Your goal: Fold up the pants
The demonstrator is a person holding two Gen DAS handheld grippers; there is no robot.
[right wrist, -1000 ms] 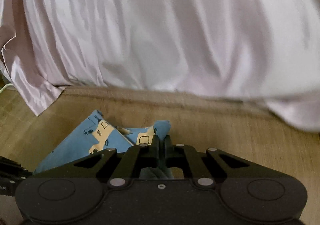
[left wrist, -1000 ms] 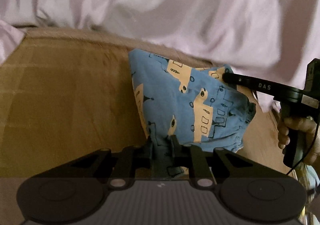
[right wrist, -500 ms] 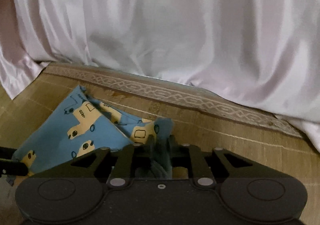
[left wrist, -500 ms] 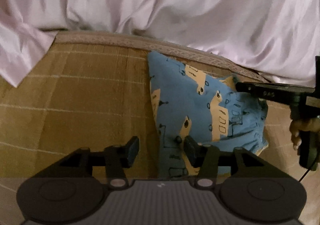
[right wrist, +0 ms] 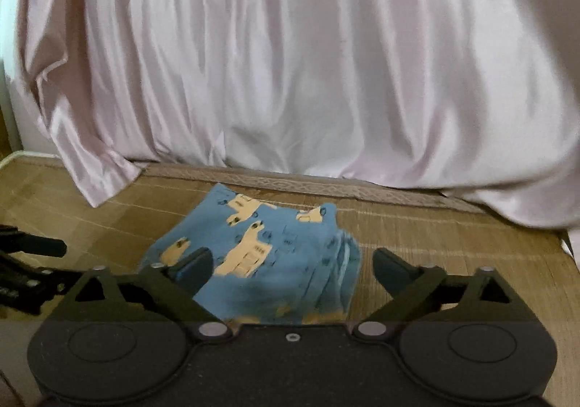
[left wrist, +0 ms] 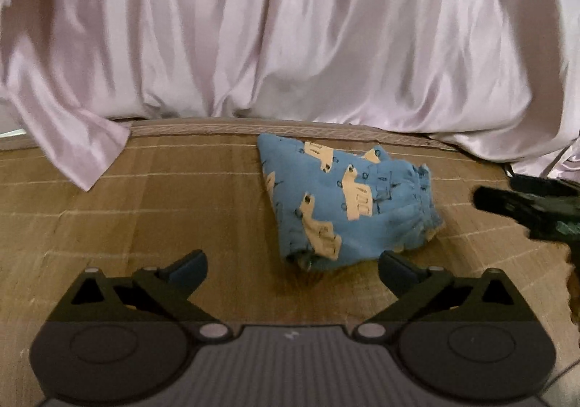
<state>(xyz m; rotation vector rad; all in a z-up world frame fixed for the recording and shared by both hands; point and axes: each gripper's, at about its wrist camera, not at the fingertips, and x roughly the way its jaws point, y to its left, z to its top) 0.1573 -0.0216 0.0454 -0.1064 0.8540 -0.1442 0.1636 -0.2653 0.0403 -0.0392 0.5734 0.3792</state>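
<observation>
— What lay under it all?
— A tan woven mat [left wrist: 145,211] with pale grid lines filled the lower half of the frame, a patterned border strip [right wrist: 326,186] running along its far edge.
— And behind?
— A glossy pale-pink sheet [left wrist: 290,37] hung in folds across the top, one corner [left wrist: 90,149] draped onto the mat at left.

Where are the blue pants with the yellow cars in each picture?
Left wrist view: the blue pants lie folded on the mat, right of centre, beyond the open left gripper.
Right wrist view: the pants lie at centre, low, between the open right gripper's fingers.
Shared landmark: the pale satin sheet hanging behind them.
</observation>
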